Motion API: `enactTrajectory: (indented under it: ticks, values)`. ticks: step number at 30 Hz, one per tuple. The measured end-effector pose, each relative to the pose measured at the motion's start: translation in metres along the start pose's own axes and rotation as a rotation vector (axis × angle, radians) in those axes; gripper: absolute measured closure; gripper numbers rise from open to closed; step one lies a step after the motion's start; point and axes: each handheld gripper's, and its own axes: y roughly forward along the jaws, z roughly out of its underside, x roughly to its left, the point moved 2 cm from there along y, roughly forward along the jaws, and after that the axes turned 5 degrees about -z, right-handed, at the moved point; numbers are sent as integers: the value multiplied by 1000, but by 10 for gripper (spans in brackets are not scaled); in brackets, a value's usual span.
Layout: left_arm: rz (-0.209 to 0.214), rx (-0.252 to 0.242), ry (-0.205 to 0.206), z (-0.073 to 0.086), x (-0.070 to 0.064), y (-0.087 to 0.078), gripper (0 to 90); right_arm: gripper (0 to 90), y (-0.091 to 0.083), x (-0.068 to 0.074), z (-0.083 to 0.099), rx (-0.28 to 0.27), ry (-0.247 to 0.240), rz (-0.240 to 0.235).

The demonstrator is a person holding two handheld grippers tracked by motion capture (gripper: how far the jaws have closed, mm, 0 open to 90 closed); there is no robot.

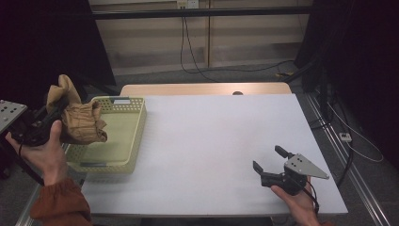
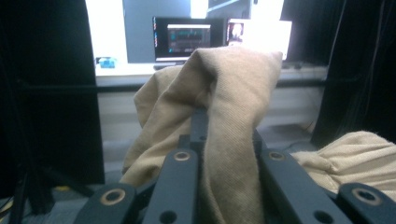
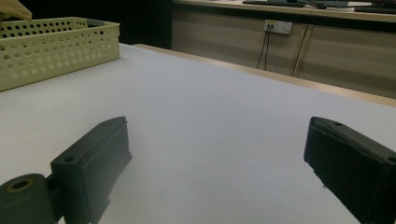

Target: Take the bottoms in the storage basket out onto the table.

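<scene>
A tan cloth [image 1: 79, 118] hangs bunched at the far left, over the left rim of a pale yellow perforated basket [image 1: 123, 136]. My left gripper [image 1: 44, 121] is shut on that cloth; in the left gripper view the fabric [image 2: 224, 121] is pinched between the two black jaws and drapes over them. My right gripper [image 1: 269, 158] rests low near the table's front right, held by a hand, open with nothing between its fingers. In the right gripper view its wide-apart fingers [image 3: 93, 158] frame bare white tabletop, and the basket [image 3: 51, 46] stands far off at upper left.
The white table [image 1: 216, 141] has a wooden strip along its far edge. Cables [image 1: 197, 56] run on the floor behind it and along the right side. Dark curtains stand left and right. Monitors [image 2: 187, 37] glow on a desk beyond the cloth.
</scene>
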Motion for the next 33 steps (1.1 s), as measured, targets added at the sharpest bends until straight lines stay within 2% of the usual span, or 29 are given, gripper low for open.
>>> enactTrajectory:
  ticks: [9,13,19,23,27,33]
  values:
    - [-11,-77,-32,-6,0,-9,825,65,0,0,0,0,2,2]
    - [10,-102,-30,-10,-4,-11,823,65,0,0,0,1,2,1]
    - [24,-135,-5,-17,-15,-16,824,63,0,0,0,0,3,0]
    - [36,-150,-10,-21,-20,-17,824,63,0,0,0,0,3,-2]
    - [58,-166,-39,-23,-23,-18,823,63,0,0,0,0,2,-2]
    - [84,-162,-52,-24,-29,-16,823,62,0,0,0,0,2,-4]
